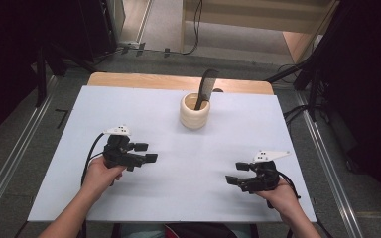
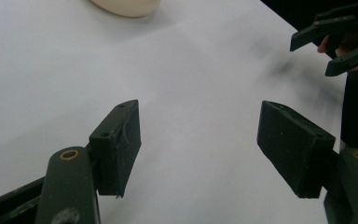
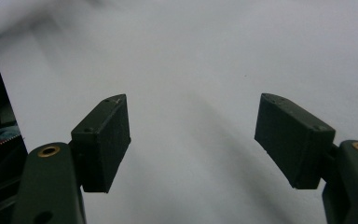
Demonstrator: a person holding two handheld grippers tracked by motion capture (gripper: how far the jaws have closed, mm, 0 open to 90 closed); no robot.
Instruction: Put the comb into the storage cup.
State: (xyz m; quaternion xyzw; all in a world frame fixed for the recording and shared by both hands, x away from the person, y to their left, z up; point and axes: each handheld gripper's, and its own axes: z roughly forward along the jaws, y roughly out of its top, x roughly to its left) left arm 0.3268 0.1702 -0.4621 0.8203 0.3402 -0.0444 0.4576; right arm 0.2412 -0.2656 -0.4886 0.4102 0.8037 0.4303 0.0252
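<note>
At twelve o'clock on the table, a comb stood in the cup, long axis near upright, perhaps tilted toward one o'clock. Left gripper and right gripper gaped, holding nothing.

One cup, one comb, two tools.

No legible text, labels, brands, numbers or signs in any view. Checked the cup, the comb and the white table sheet: all surfaces plain, no markings readable.
</note>
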